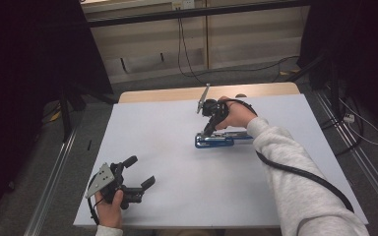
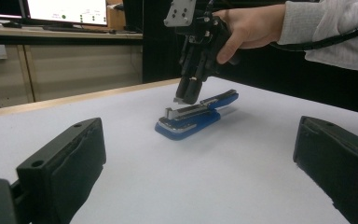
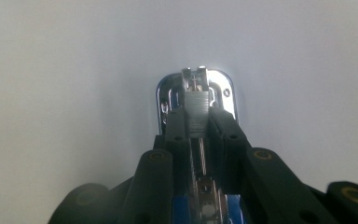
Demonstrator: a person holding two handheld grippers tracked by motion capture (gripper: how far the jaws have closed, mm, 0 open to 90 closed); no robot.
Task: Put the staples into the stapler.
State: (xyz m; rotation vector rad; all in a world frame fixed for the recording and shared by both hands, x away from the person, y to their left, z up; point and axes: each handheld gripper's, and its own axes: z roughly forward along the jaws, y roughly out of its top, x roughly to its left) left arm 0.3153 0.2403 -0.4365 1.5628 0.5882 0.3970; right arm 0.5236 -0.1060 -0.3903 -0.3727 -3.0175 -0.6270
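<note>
The right gripper [image 1: 207,132] is pinching a small strip of staples [image 3: 198,113] between its 2 jaws, directly over the open blue stapler [image 1: 216,141], which is lying just past the white table's [image 1: 177,196] centre, toward 1 o'clock. Judging by this, the loading step is underway; the next move calls for lowering the strip straight into the magazine channel. The left gripper [image 1: 140,186] is resting at 7 o'clock, its jaws standing wide apart around nothing. The right gripper view is revealing the strip and channel alignment; the left gripper view is showing the small gap above the stapler.
</note>
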